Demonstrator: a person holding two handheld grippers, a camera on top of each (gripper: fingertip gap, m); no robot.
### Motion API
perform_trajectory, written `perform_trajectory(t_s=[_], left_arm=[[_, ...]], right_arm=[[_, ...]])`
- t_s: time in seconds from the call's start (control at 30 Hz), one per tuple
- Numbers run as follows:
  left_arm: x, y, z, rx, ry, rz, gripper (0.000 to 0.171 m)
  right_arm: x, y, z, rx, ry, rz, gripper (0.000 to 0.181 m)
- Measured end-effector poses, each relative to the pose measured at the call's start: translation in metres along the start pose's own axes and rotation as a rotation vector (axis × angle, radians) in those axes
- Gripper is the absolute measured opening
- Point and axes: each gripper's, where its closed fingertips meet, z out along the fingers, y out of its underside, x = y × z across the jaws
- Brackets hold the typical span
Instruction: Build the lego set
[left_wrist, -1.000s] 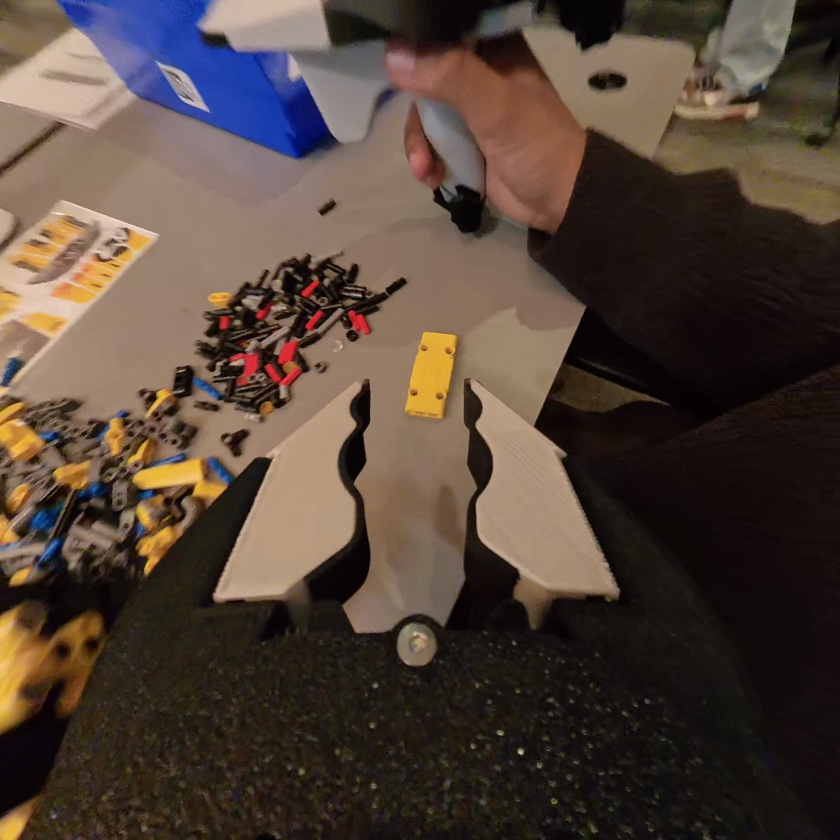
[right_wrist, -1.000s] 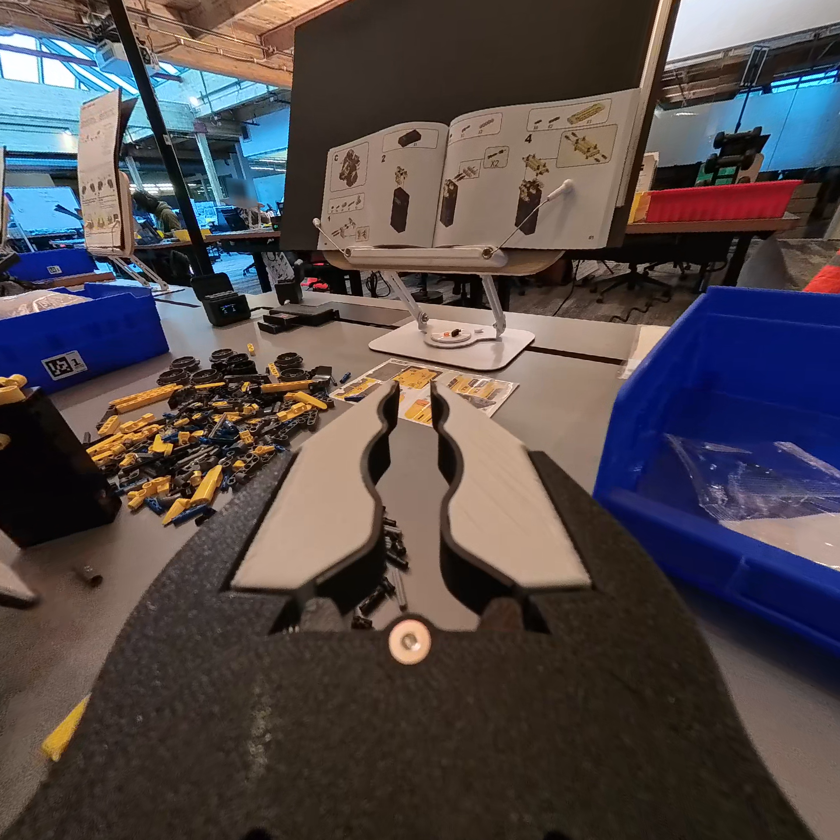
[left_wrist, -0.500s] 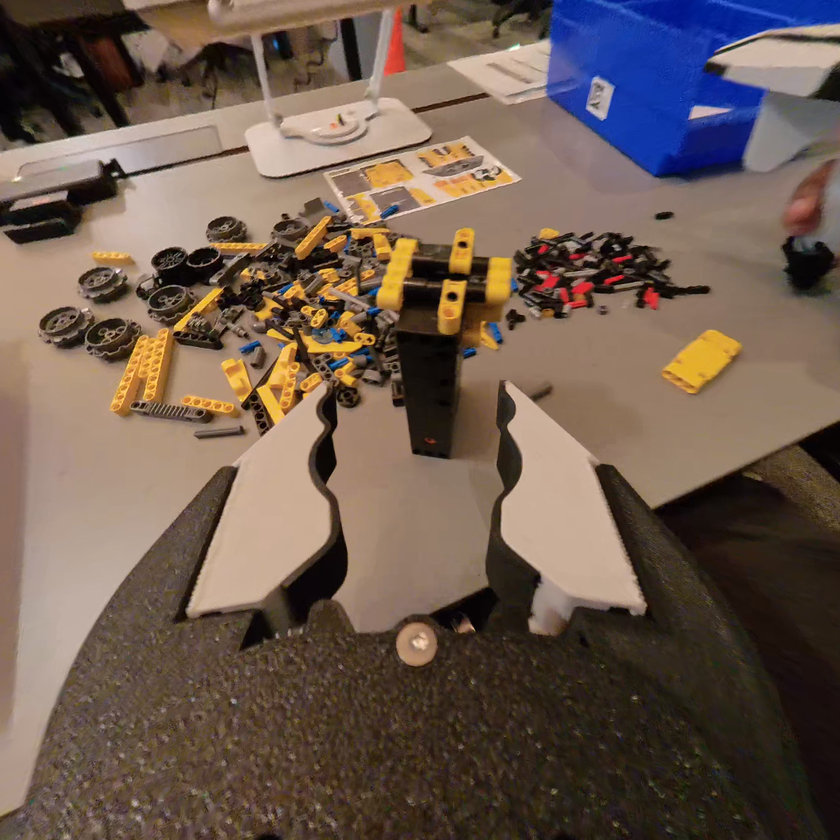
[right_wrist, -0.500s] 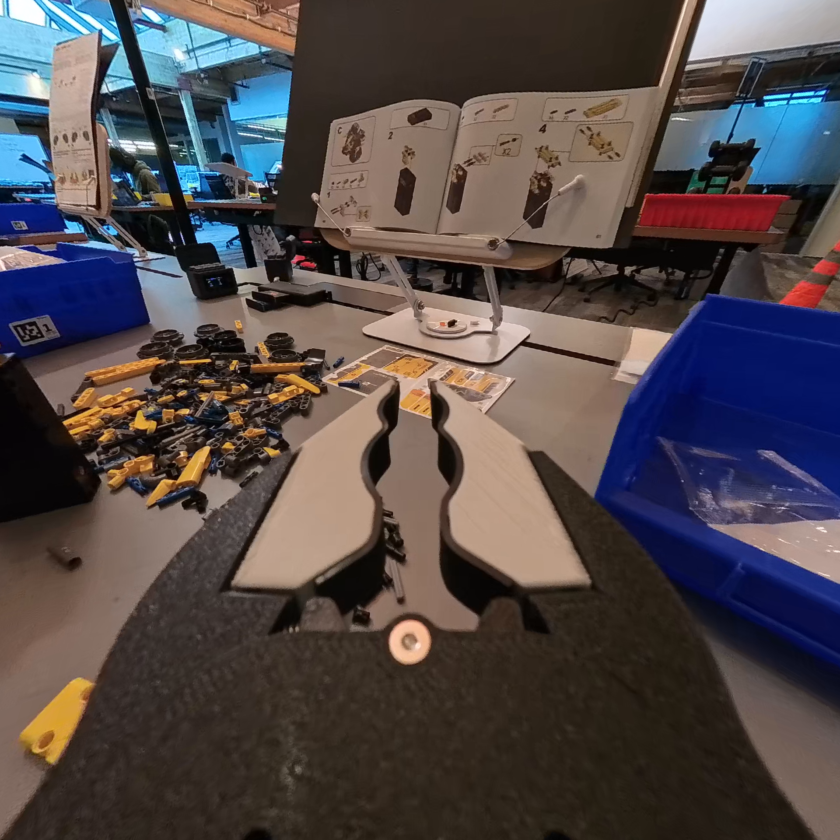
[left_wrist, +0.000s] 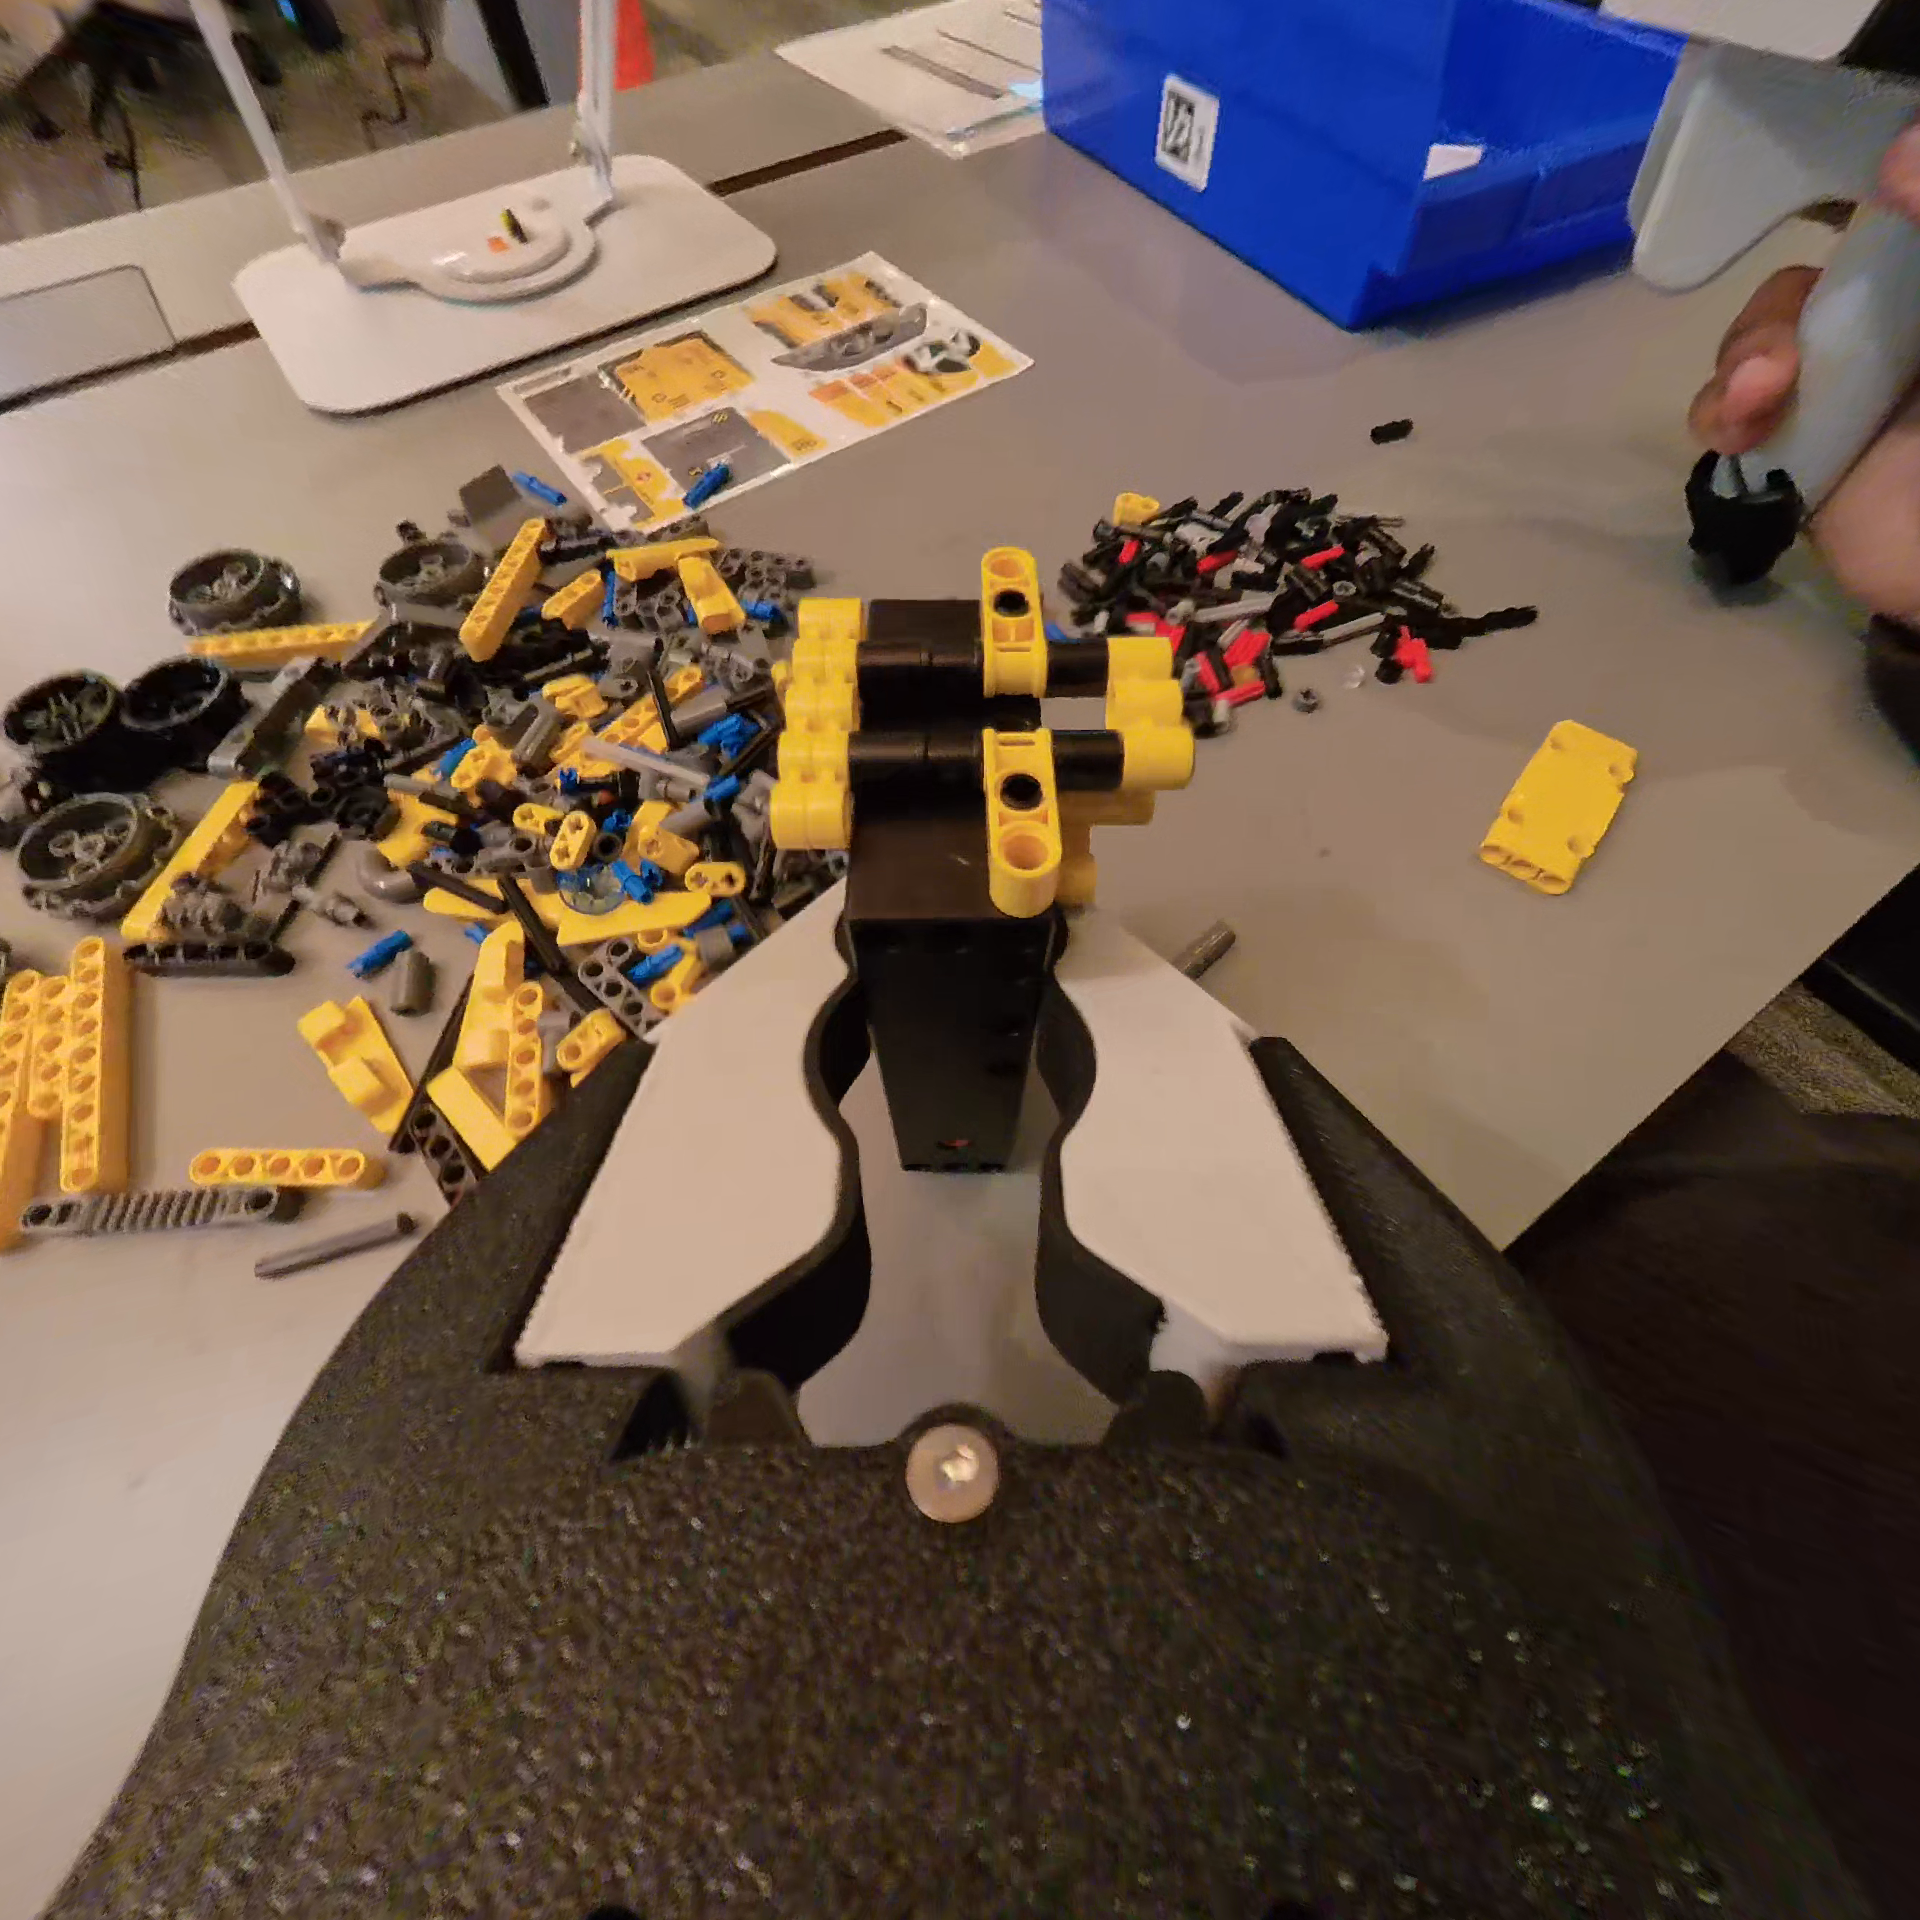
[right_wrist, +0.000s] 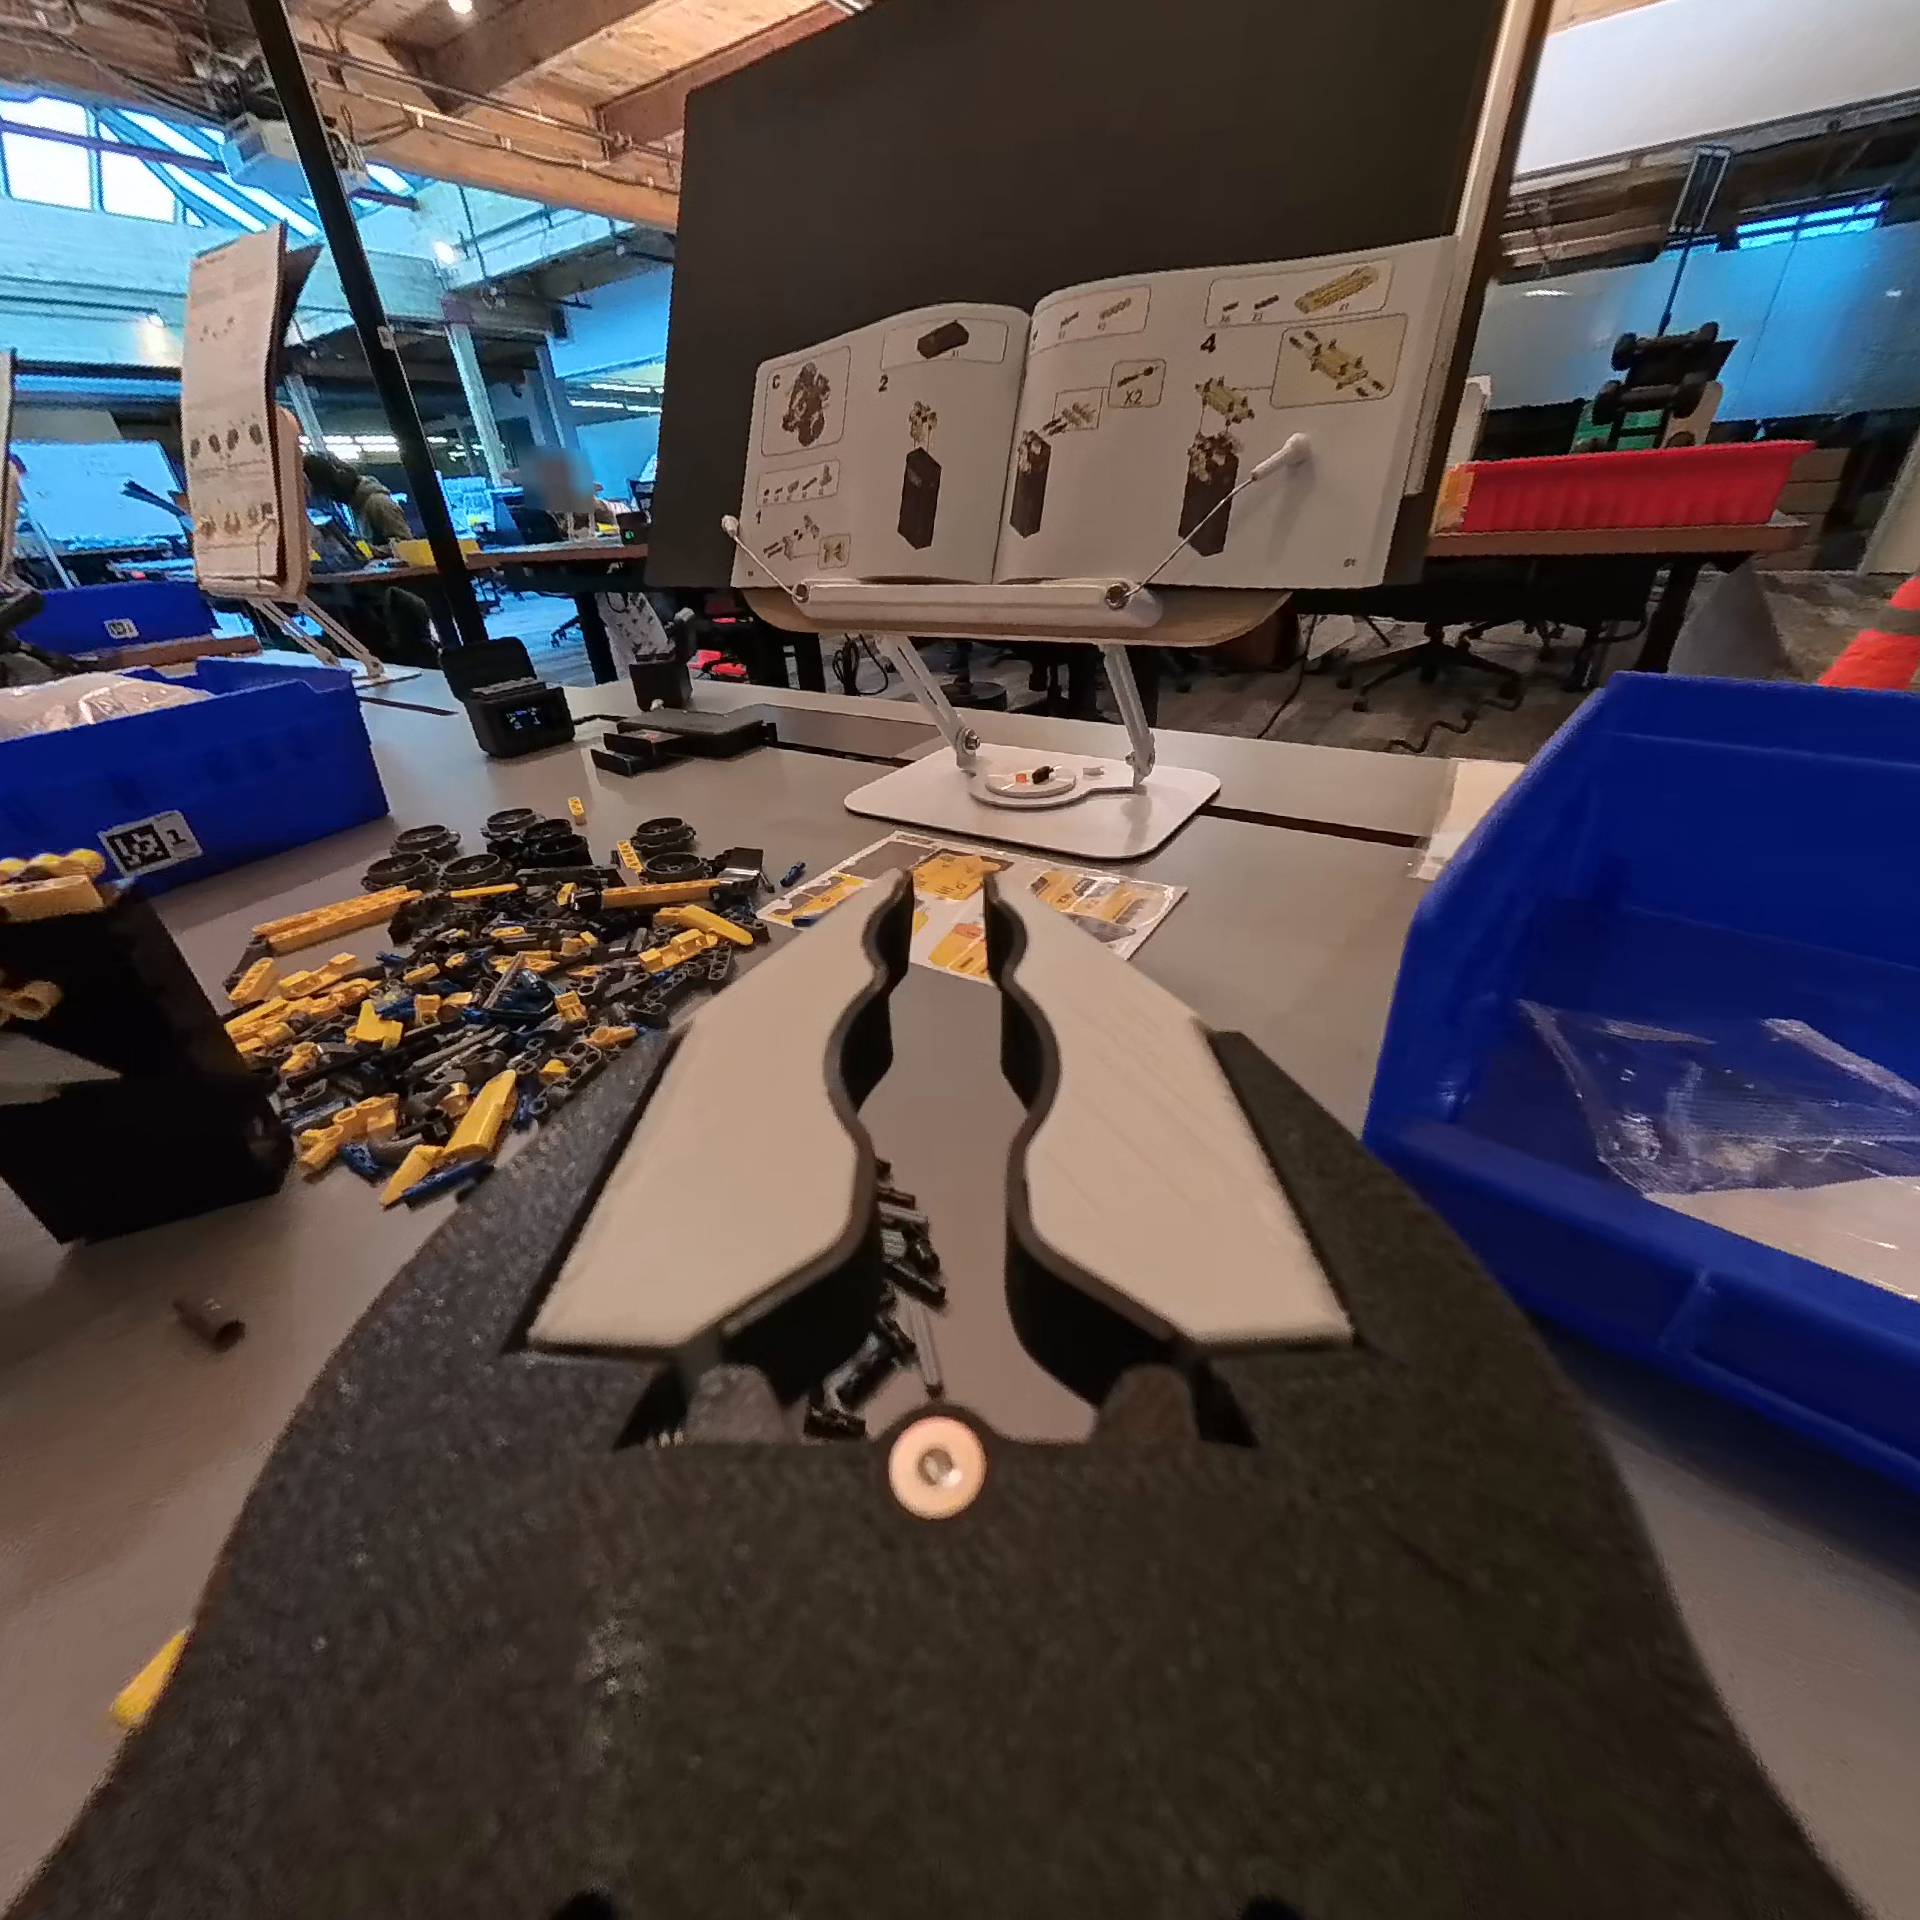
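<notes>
Left wrist view: left gripper w/ fingers set on either side of a tall black block standing upright on the grey counter; fingers look to touch its sides near the tips, though can't tell if it's a firm clamp. Block carries a yellow-and-black beam assembly on top. Left of it, a big loose pile of yellow, black, grey & blue pieces, w/ black wheels at the far left. Behind & right of block, a smaller heap of black & red pins. Flat yellow plate lies alone near the counter edge, right. Sticker sheet lies beyond the piles, just in front of white stand base. Blue bin top right. At the right edge a hand grips the other gripper's grey handle.

Right wrist view: right gripper w/ fingers a narrow gap apart, nothing between them, hovering above some black pins on the counter. Same black block at far left, well apart. Open instruction booklet sits on the stand straight ahead; blue bin w/ clear plastic bag inside, just right of the fingers. 2nd blue bin far left
</notes>
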Motion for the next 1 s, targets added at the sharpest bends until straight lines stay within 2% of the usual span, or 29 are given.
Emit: perform_trajectory(t_s=[0.07, 0.2, 0.3, 0.37, 0.47, 0.6, 0.7, 0.87, 1.0], left_arm=[[0.003, -0.015, -0.002, 0.022, 0.022, 0.038, 0.026], [0.016, -0.07, 0.008, 0.095, 0.149, 0.155, 0.026], [0.039, -0.109, 0.041, 0.142, 0.348, 0.273, 0.026], [0.051, -0.121, 0.078, 0.105, 0.457, 0.374, 0.027], [0.063, -0.13, 0.138, 0.044, 0.554, 0.478, 0.027], [0.083, -0.142, 0.195, 0.008, 0.687, 0.34, 0.027], [0.09, -0.143, 0.211, 0.021, 0.722, 0.347, 0.027], [0.089, -0.119, 0.221, -0.041, 0.731, 0.455, 0.027], [0.084, -0.117, 0.224, -0.062, 0.724, 0.438, 0.028]], right_arm=[[0.001, -0.001, -0.001, 0.01, -0.004, 0.016, 0.013], [0.001, -0.003, -0.002, 0.02, -0.012, 0.038, 0.013], [0.001, -0.004, -0.002, 0.025, -0.016, 0.046, 0.013], [0.001, -0.005, -0.002, 0.028, -0.02, 0.052, 0.013], [0.001, -0.005, -0.002, 0.032, -0.021, 0.055, 0.013], [0.003, -0.002, -0.002, 0.019, -0.014, 0.056, 0.014], [0.003, 0.0, -0.004, 0.012, -0.009, 0.054, 0.013], [0.005, 0.0, -0.007, 0.018, -0.006, 0.072, 0.013], [0.006, -0.001, -0.007, 0.024, -0.008, 0.085, 0.013]])
